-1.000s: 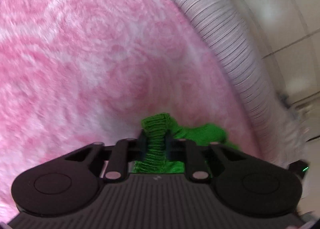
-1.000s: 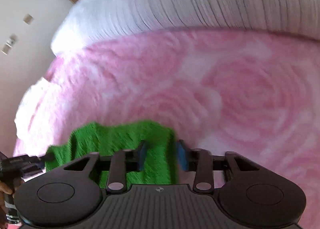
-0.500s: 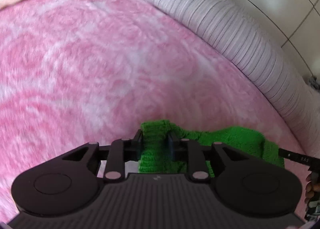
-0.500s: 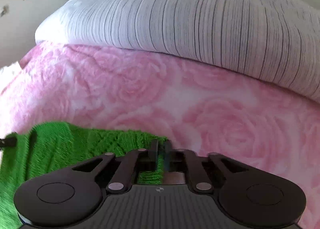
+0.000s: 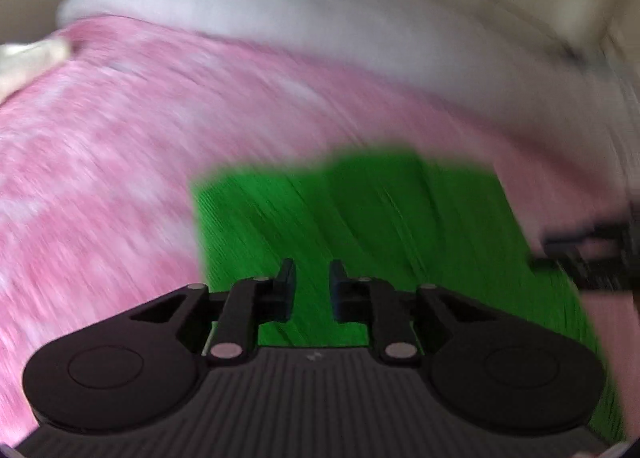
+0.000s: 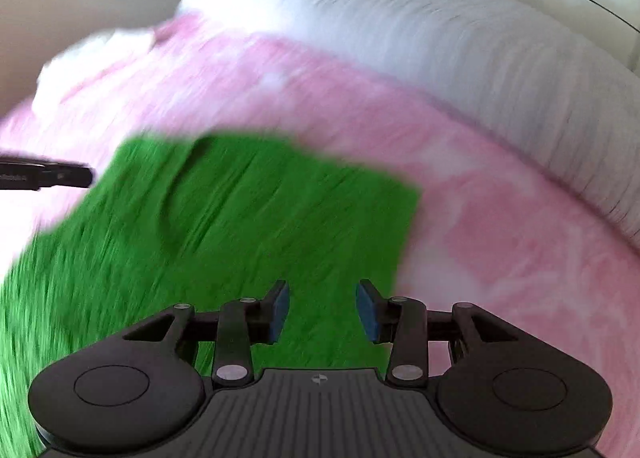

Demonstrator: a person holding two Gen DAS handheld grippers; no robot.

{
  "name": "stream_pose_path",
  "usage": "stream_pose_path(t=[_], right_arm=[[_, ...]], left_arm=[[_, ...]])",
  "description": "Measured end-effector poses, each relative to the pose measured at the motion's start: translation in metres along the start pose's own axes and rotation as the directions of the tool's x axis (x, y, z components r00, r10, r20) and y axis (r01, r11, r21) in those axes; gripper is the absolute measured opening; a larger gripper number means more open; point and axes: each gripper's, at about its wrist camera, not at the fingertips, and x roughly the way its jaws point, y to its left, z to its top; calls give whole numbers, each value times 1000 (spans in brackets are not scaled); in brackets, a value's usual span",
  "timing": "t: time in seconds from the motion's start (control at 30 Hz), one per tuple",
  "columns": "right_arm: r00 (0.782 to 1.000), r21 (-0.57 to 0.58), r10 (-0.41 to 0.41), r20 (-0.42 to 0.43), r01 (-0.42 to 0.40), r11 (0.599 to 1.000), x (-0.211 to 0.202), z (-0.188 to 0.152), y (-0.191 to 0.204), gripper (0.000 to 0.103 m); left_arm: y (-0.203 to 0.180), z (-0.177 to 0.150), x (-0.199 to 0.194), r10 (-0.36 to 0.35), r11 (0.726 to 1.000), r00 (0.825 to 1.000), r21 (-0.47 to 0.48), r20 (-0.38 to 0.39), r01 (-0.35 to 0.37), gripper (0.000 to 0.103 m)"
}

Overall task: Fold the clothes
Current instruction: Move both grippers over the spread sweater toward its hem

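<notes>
Pink blanket (image 5: 120,145), green garment (image 6: 240,217) flat, jaws apart

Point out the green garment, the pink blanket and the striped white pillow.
green garment (image 6: 248,225): right wrist view, middle of the knit.
pink blanket (image 6: 500,242): right wrist view, bare patch.
striped white pillow (image 6: 460,45): right wrist view, its side.

Green knit garment (image 5: 360,217) flat on pink blanket (image 5: 120,137).

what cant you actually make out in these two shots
- Green garment: motion blur in both wrist views smears its knit and fold lines, and the left gripper covers its near edge.
- Its left part is cut off by the edge of the right wrist view, behind the right gripper.
- Pink blanket: pattern smeared.
- White pillow: stripes blurred.
</notes>
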Motion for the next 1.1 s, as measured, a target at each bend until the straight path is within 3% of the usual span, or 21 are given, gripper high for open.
stream_pose_path(t=[0.13,0.33,0.5,0.6,0.7,0.77,0.9,1.1], right_arm=[[993,-59,-60,-105,54,997,-10,-63,32,41],[979,47,-72,-193,82,995,-98,-172,50,41],[949,73,-91,-301,118,990,-144,-203,66,41],[963,48,-30,-266,45,998,-169,-210,85,41],[977,-152,36,-211,-69,986,-188,-223,124,41],[979,-312,34,-203,-97,945,-192,-236,151,41],[987,-497,-11,-158,-70,865,-187,-258,179,41],[994,-636,-63,-94,-11,772,-176,-277,196,41]], left_arm=[[-29,-66,-22,-11,1000,997,-28,-81,9,11],[-59,-159,-100,-31,995,983,-97,-183,14,9],[-70,-203,-153,-33,992,962,-126,-270,-1,9],[-90,-219,-166,3,1000,966,2,-259,-3,13],[-110,-232,-166,44,991,969,136,-245,-10,21],[-124,-241,-166,69,974,970,225,-232,-16,25],[-152,-259,-167,117,918,973,395,-200,-29,29],[-190,-286,-167,179,782,974,621,-140,-55,35]])
